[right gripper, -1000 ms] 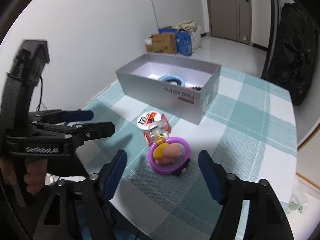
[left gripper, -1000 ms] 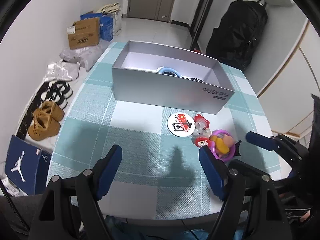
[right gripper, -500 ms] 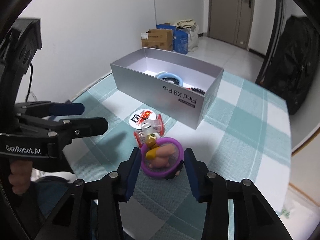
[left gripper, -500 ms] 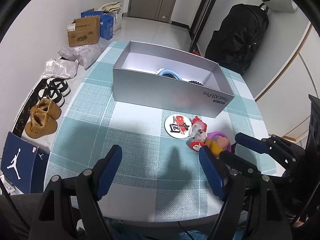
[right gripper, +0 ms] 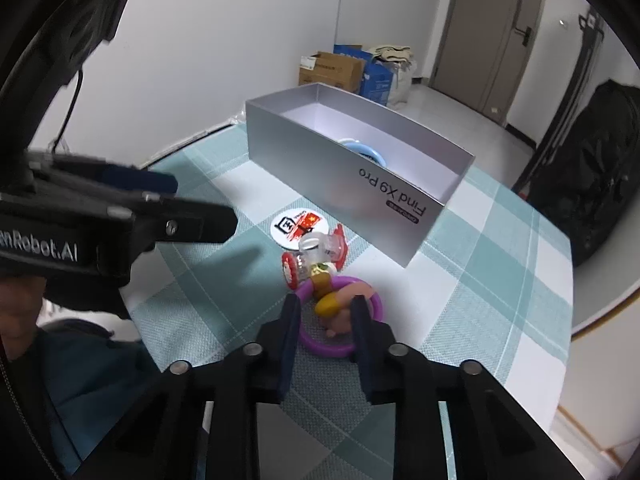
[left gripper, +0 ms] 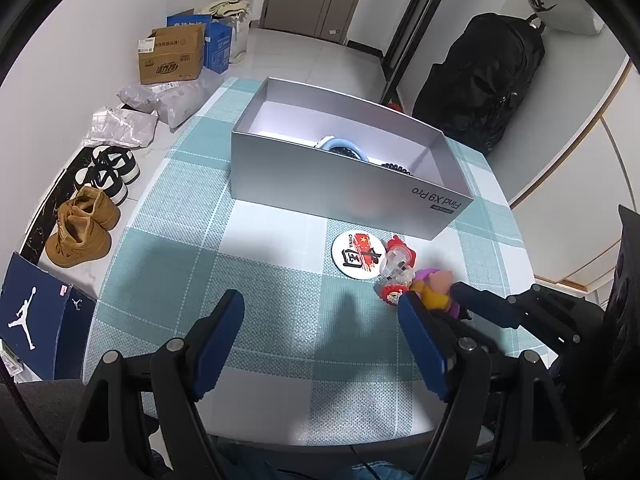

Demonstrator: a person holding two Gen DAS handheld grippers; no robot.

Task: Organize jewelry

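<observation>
A purple ring charm [right gripper: 377, 305] with a pink and yellow figure lies on the checked tablecloth [right gripper: 500, 280], touching a red and clear charm [right gripper: 316, 256]. My right gripper [right gripper: 326, 310] is closing, and its pads press the figure and the ring from both sides. In the left wrist view, the purple ring charm [left gripper: 432, 286] shows beside the right gripper [left gripper: 452, 300]. A round white badge [left gripper: 356, 256] lies in front of the silver box [left gripper: 340, 184], which holds a blue bangle [left gripper: 344, 146] and dark beads [left gripper: 394, 168]. My left gripper [left gripper: 320, 298] hangs open over bare cloth, holding nothing.
A black backpack [left gripper: 488, 80] stands behind the table at the right. Shoes [left gripper: 80, 232], plastic bags and cardboard boxes [left gripper: 170, 56] lie on the floor to the left. The left gripper [right gripper: 200, 204] and the hand holding it fill the left of the right wrist view.
The right gripper's jaws have closed from wide apart onto the purple ring charm, and it has moved in and rolled a little. The left gripper has stayed open and nearly still.
</observation>
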